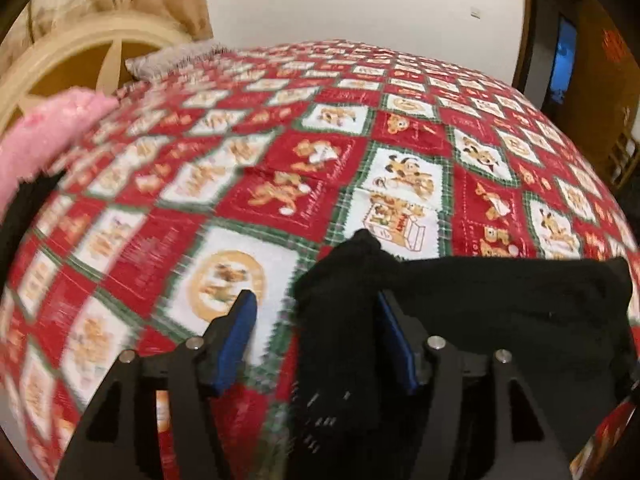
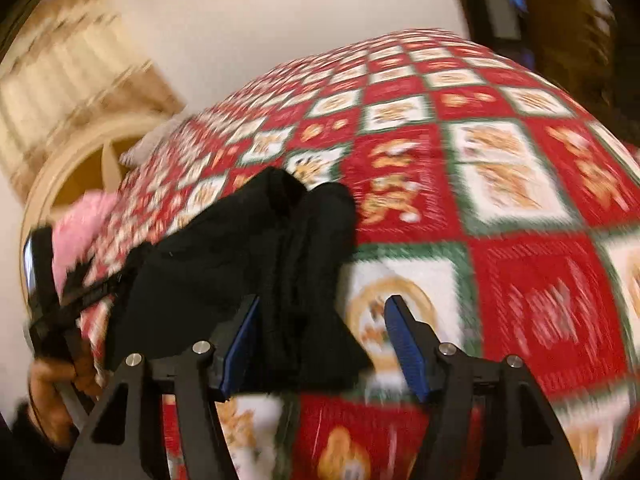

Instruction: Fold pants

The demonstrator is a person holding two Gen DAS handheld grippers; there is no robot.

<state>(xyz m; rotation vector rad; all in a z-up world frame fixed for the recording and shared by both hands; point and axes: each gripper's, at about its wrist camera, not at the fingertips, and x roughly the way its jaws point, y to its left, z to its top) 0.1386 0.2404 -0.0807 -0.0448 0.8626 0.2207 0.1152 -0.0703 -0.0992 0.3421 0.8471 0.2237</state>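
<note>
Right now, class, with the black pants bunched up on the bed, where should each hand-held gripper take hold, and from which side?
Grip the black pants at the thick bunched edge between the open fingers. The fabric hangs beside the right hand-held gripper's left pad and the left hand-held gripper's right pad, so come straight forward, above the patchwork quilt, and close sideways across the fold.

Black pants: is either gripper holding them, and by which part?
Neither grips the black pants. Both the left gripper and right gripper have open jaws.
</note>
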